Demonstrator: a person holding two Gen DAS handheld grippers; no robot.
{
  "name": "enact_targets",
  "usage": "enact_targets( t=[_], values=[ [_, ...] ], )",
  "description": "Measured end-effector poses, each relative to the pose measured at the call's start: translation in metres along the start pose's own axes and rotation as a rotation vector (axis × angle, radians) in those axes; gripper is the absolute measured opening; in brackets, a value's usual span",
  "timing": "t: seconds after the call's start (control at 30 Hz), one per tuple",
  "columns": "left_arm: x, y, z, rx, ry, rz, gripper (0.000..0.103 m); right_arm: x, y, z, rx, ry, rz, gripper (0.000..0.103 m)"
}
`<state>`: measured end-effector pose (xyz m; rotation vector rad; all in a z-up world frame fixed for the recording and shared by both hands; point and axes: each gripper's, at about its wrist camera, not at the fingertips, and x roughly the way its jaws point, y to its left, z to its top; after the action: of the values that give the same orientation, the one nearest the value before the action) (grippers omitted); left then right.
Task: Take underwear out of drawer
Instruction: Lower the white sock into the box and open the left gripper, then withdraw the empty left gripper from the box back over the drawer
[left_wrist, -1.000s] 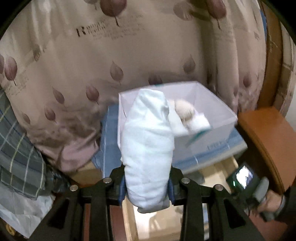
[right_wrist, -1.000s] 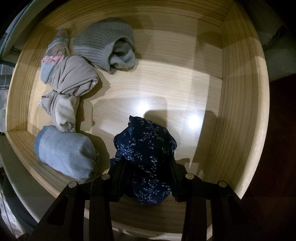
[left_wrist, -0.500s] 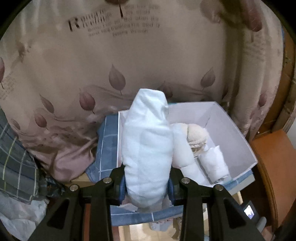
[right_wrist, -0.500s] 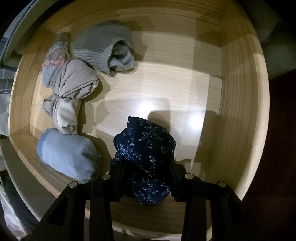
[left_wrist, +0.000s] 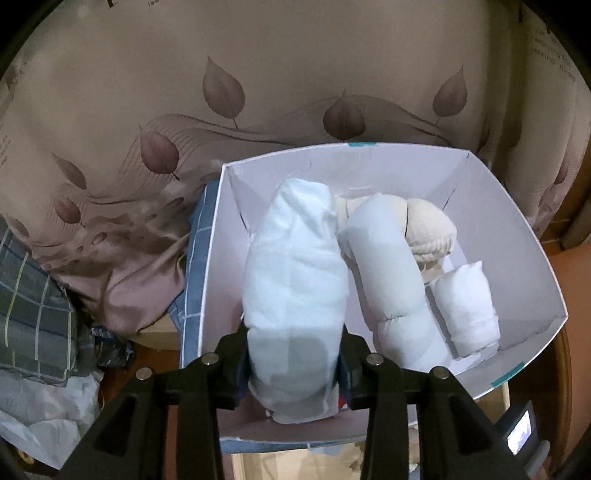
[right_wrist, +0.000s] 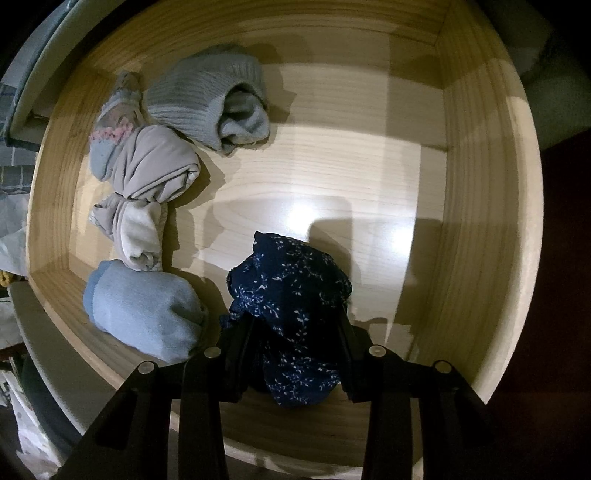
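Two bundles are in our grippers: the left gripper (left_wrist: 293, 354) is opening around a white roll (left_wrist: 295, 291) over the white box (left_wrist: 517, 229); the right gripper (right_wrist: 295, 354) squeezes navy floral underwear (right_wrist: 291, 314) above the drawer (right_wrist: 480, 184). Soft, light, squashy cloth; we judge mid-bundle grips best.

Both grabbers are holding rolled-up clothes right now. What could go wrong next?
1. The left gripper is opening with the white roll between its jaws, over the near-left corner of the white box. The roll might tip over the near edge.
2. The right gripper pinches only the bottom of the navy flowered bundle above the wooden drawer. It could unroll or slip when lifted.
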<state>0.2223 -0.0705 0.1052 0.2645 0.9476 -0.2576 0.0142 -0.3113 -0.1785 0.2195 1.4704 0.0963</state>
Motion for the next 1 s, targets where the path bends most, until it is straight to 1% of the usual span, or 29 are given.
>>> enact_targets(
  t=[0.03,0.1,0.17,0.2,0.23,0.37,0.47,0.67,0.8,0.9,1.0],
  values=[
    [0.002,-0.002,-0.002,0.007,0.009,0.003,0.040,0.000,0.000,0.000,0.000,0.000,0.000,0.035],
    [0.005,-0.004,-0.003,0.019,0.023,0.010,0.044,0.000,0.000,0.000,0.000,0.001,0.000,0.035],
    [0.004,-0.007,-0.005,0.026,0.023,0.020,0.047,0.000,0.000,0.000,0.002,-0.001,0.000,0.035],
    [0.003,-0.006,-0.005,0.026,0.020,0.020,0.053,0.000,0.000,0.000,0.001,0.000,0.000,0.035],
    [0.002,-0.006,-0.005,0.024,0.019,0.013,0.055,0.000,0.000,0.001,0.002,0.000,-0.001,0.035],
    [-0.009,-0.002,-0.006,0.003,0.010,-0.009,0.056,0.000,-0.001,0.001,0.000,0.001,-0.003,0.034],
    [-0.022,0.002,-0.013,-0.008,0.000,-0.022,0.056,0.001,-0.001,0.001,0.000,0.001,-0.004,0.034],
    [-0.056,0.014,-0.051,-0.019,-0.041,-0.008,0.058,0.002,0.001,0.001,-0.002,0.003,-0.018,0.034],
    [-0.070,0.022,-0.082,-0.035,-0.032,0.000,0.058,0.004,0.005,0.000,-0.005,0.005,-0.031,0.034],
    [-0.076,0.028,-0.109,-0.052,-0.033,0.026,0.058,0.006,0.005,0.000,-0.005,0.004,-0.039,0.033],
    [-0.071,0.030,-0.136,-0.064,-0.010,0.053,0.058,0.006,0.007,-0.001,-0.010,0.005,-0.055,0.033]
  ],
)
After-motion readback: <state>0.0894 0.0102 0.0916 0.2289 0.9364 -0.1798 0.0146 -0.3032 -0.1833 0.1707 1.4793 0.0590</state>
